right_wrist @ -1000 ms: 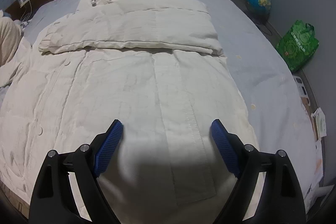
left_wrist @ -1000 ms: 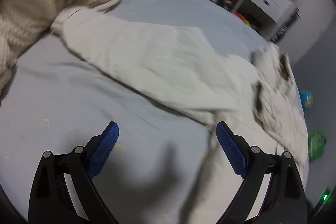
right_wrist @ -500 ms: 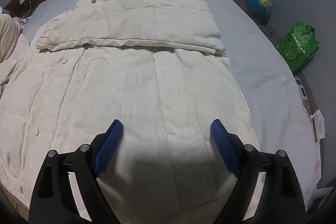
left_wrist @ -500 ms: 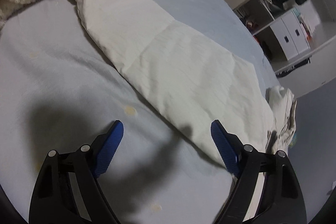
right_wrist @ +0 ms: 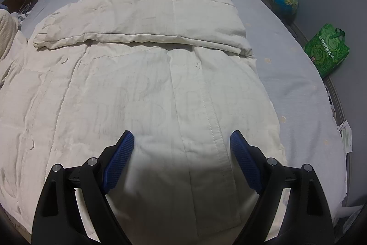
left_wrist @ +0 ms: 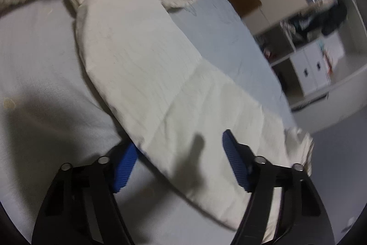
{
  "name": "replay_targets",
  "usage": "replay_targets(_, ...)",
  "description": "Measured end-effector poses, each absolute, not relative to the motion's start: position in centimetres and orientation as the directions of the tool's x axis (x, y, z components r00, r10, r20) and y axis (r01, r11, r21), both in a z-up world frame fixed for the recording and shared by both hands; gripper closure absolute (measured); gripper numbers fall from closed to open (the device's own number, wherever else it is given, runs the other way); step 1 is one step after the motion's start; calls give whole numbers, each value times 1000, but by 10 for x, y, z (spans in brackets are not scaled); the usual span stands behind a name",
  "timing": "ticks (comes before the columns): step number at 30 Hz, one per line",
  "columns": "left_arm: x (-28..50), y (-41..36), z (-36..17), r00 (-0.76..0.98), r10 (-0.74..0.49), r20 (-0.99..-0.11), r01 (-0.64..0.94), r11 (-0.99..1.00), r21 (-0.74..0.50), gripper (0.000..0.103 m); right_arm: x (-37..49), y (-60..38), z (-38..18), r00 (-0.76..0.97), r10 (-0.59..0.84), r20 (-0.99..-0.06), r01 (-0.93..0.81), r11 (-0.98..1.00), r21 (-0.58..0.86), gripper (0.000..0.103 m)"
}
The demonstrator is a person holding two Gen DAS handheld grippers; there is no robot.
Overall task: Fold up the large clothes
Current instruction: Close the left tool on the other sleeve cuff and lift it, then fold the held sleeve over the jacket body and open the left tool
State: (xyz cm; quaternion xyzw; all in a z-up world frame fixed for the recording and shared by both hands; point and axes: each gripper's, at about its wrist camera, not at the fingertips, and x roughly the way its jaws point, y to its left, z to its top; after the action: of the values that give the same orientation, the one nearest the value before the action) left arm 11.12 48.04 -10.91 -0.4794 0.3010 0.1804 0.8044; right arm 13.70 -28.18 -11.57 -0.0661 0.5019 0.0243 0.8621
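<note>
While the cream quilted hooded coat (right_wrist: 146, 75) lies flat on the pale grey-blue bed sheet (right_wrist: 298, 84), one sleeve folded across the chest, right claw (right_wrist: 182, 153) hovers wide over its hem. Left claw (left_wrist: 181, 153), wide, straddles the outstretched sleeve (left_wrist: 146, 75); cuff at 11 o'clock.

Left gripper (left_wrist: 180, 153) has closed in, jaws straddling the sleeve (left_wrist: 160, 84)
</note>
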Motion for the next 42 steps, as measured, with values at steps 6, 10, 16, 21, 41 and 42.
replay_targets(6, 95, 491, -106, 785, -23, -619, -550, 434, -714, 91, 138, -284, -115, 493, -15, -870, -107, 991, -78, 20)
replay_targets(10, 90, 484, -83, 800, -1, -600, -530, 467, -708, 96, 137, -286, -114, 497, -6, -868, -104, 992, -67, 20)
replay_targets(16, 99, 459, -33, 839, 12, -543, -466, 532, -707, 97, 136, -292, -110, 510, 21, -860, -92, 995, -31, 20)
replay_targets(21, 113, 417, 13, 871, -23, -490, -374, 616, -694, 97, 134, -298, -106, 519, 47, -853, -78, 997, 8, 20)
replay_targets(41, 167, 211, 70, 860, -247, -446, -69, 810, -582, 98, 130, -320, -95, 550, 133, -825, -36, 990, 136, 20)
replay_targets(42, 172, 201, 68, 853, -263, -450, -54, 814, -579, 98, 130, -321, -95, 550, 136, -824, -34, 989, 141, 20)
